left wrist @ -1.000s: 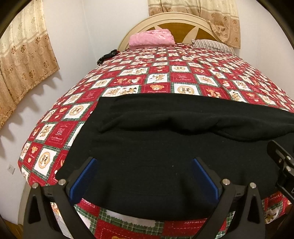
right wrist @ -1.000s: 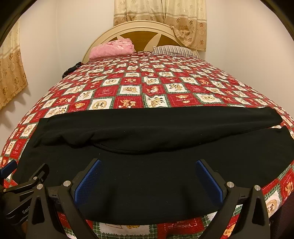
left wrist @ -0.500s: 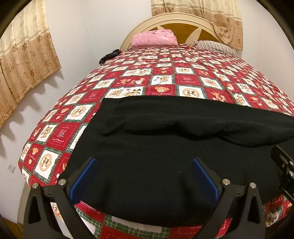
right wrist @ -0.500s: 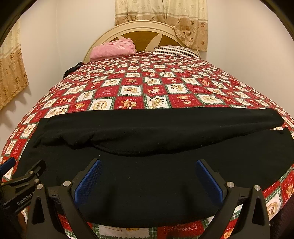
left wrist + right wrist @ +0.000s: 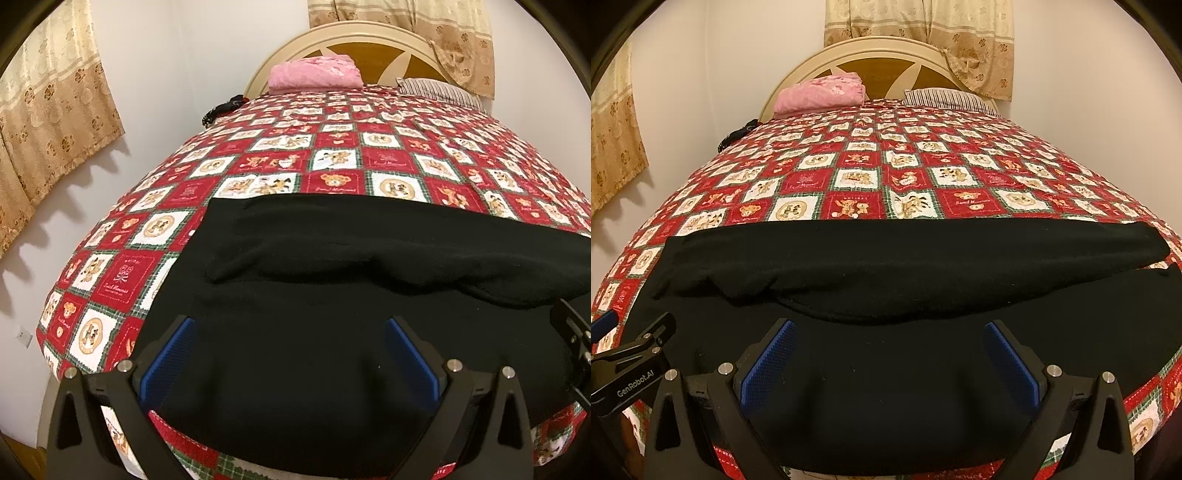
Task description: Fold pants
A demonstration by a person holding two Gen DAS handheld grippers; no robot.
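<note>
Black pants (image 5: 332,295) (image 5: 905,280) lie crosswise along the foot of the bed, one long half folded over the other, with a rounded fold edge running left to right. My left gripper (image 5: 288,354) hovers open over the left part of the near layer, nothing between its blue pads (image 5: 168,356). Above the middle of the near layer, my right gripper (image 5: 886,358) is open and empty too. The right gripper's body (image 5: 572,332) shows at the right edge of the left wrist view; the left gripper's body (image 5: 631,358) shows at the left of the right wrist view.
The bed wears a red, white and green bear-patterned quilt (image 5: 332,158) (image 5: 886,170). A pink folded cloth (image 5: 820,94) and a striped pillow (image 5: 945,98) rest by the headboard (image 5: 886,70). A dark object (image 5: 221,109) lies at the far left edge. Curtains (image 5: 48,122) hang on the left wall.
Both grippers have edged slightly forward over the pants and stay open. The pants have not moved.
</note>
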